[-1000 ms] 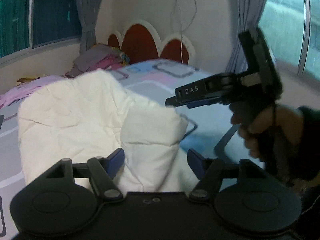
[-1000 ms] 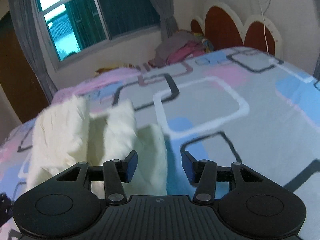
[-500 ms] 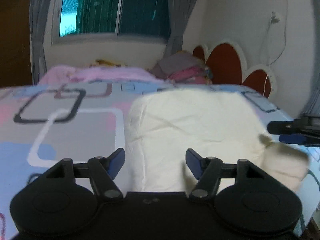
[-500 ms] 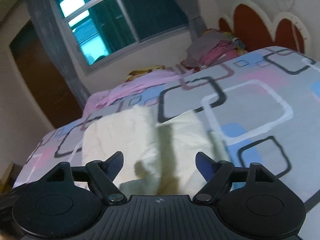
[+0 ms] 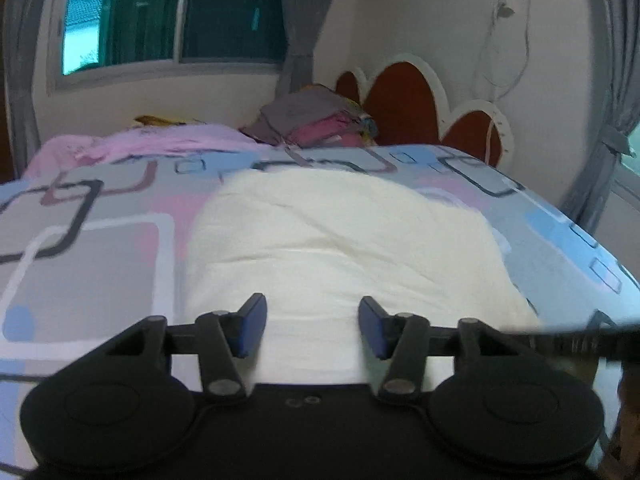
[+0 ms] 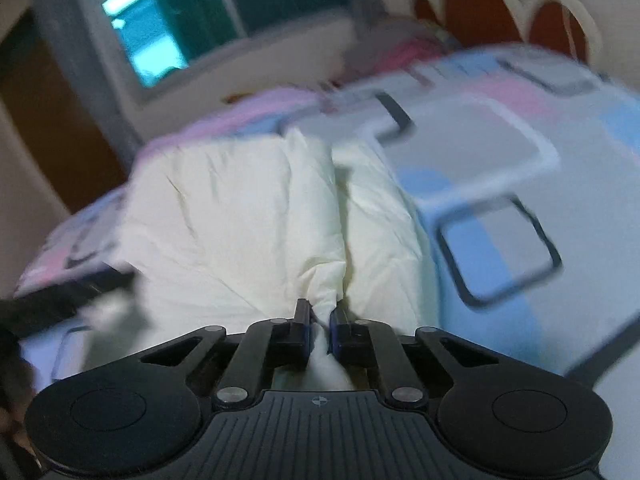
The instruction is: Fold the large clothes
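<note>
Right hand-held gripper [image 6: 319,326] is clamped on a pinched ridge of the cream garment [image 6: 240,220], which lies spread on the patterned bed [image 6: 500,152]. Left hand-held gripper [image 5: 312,326] hangs above the garment's near edge, its jaws apart and closing, pads clear of the cloth.

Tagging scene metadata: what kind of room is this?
Almost certainly a home bedroom: a bed with a patterned bedsheet, a scalloped red headboard against the wall, a curtained window, and a pile of clothes by the headboard.
</note>
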{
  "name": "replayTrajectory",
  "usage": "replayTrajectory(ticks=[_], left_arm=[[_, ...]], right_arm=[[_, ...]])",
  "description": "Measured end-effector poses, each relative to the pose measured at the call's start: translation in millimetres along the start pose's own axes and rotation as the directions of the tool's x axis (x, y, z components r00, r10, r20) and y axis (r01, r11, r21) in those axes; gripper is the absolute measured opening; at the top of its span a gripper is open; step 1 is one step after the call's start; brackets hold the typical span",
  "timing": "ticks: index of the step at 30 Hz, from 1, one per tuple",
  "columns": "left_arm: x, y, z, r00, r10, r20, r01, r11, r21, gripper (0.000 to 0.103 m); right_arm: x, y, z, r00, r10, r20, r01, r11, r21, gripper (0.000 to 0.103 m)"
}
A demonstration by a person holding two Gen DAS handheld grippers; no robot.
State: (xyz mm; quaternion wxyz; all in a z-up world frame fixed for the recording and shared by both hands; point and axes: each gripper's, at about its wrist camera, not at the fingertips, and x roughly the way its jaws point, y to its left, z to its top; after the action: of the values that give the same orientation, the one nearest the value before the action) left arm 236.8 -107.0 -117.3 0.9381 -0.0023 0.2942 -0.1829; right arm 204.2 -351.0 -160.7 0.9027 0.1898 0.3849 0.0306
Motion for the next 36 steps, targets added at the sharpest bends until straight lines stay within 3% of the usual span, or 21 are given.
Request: replayTrajectory(ticks=[7,10,14,21,28,36], left_arm=[[36.8,-6.4,-6.8,0.998,0.056,-0.037,-0.055,0.998,0.028,0.056],[33.9,-3.8,-6.7,0.997,0.055,-0.045,-0.055,0.999,0.002,0.055],[32.4,-3.3,-3.6,0.997,0.052,-0.05,-0.052,0.999,0.006,0.054],[35.4,-3.3,-2.4,0.997,0.052,-0.058,-0.052,0.999,-0.007,0.054],[46.0,-7.2,-5.4,0.997,0.054,-0.056,-0.054,0.998,-0.01,0.056],[63.3,-10.6,-12.2,0.996,0.059,-0.068,-0.06,0.998,-0.018,0.059]], right_arm=[[11.0,-13.9,-4.1,0.999,-0.05,0.006,0.05,0.999,-0.016,0.008],[-11.3,-10.3,8.4,0.996,-0.058,0.075,0.058,0.998,0.005,0.009],[-28.2,7.4,30.3,0.984,-0.038,0.172,0.049,0.997,-0.057,0.009],[16.5,27.7,55.0,0.986,-0.04,0.165,0.06,0.991,-0.121,0.009],[76.0,15.9,23.8,0.979,-0.145,0.142,0.178,0.951,-0.253,0.008],[92.2,-9.6,3.0,0.978,-0.152,0.144,0.175,0.971,-0.162,0.008]])
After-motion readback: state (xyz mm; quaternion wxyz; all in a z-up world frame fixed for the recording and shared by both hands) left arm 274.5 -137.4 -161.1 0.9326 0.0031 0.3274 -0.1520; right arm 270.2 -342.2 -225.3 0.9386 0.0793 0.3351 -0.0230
